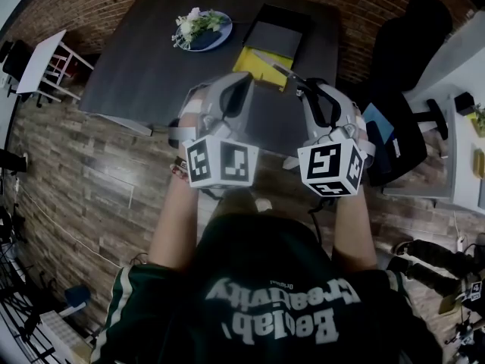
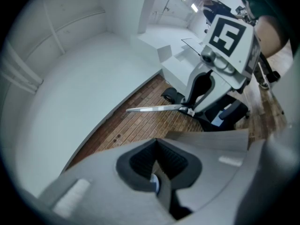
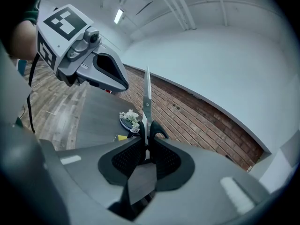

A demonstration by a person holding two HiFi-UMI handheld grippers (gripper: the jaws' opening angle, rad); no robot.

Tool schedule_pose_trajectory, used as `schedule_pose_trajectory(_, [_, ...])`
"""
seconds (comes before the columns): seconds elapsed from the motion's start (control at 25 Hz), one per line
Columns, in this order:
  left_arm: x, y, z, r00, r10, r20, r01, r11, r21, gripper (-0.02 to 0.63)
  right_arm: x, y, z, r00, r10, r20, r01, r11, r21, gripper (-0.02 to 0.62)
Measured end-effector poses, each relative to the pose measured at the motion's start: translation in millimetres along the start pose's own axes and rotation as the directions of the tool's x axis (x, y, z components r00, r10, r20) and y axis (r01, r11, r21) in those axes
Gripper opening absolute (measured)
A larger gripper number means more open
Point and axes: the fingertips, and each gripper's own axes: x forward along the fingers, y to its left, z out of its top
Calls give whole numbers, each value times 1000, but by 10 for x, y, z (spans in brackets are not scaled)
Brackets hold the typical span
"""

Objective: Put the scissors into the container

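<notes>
My right gripper (image 1: 317, 101) (image 3: 146, 146) is shut on the black handles of the scissors (image 1: 282, 70) (image 3: 147, 97). Their closed silver blades point away from me, toward the black open container (image 1: 279, 26) on the dark table (image 1: 144, 67). In the left gripper view the scissors (image 2: 157, 108) hang level in the air under the other gripper. A yellow flat piece (image 1: 261, 64) lies against the container's near side, right under the blade tips. My left gripper (image 1: 233, 98) (image 2: 157, 161) hovers beside the right one, jaws together with nothing between them.
A blue plate with white flowers (image 1: 201, 30) (image 3: 129, 119) sits at the table's far left. A black office chair (image 1: 405, 59) stands right of the table, a white desk (image 1: 464, 120) beyond it. A small white table (image 1: 44, 61) stands at the left. A brick wall runs behind.
</notes>
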Motion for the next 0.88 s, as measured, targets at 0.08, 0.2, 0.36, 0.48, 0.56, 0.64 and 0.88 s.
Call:
schedule_pose_trajectory(0.08, [47,10,-24,1000,-2,-2,2,1000,-4,2,43,-35,-19,1000,-1,-7,1,1000,2,81])
schedule_pose_trajectory(0.2, [122,40,-82,1000,-5,-8,5,1000,-8,3,121,-74,-36,1000,0,-11,0,1000,5,81])
schedule_pose_trajectory(0.36, [232,102,-173,1000,-11,-1,11,1000,-3,3,271,-84,-49,1000,9,-25,-9,1000,6,81])
schedule_pose_trajectory(0.48, [323,154,-261,1000,-21,3,21,1000,-6,3,403,-92,-38,999,14,-36,-14,1000,2,81])
schedule_pose_trajectory(0.56, [388,177,-314,1000,-31,7,31,1000,-4,3,496,-89,-50,998,26,-50,-26,1000,3,81])
schedule_pose_trajectory(0.64, [460,201,-359,999,-39,11,39,999,3,3,582,-89,-56,997,38,-63,-38,999,4,81])
schedule_pose_trajectory(0.88, [721,306,-476,998,-55,25,55,998,10,3,855,-150,-73,995,47,-91,-47,999,5,81])
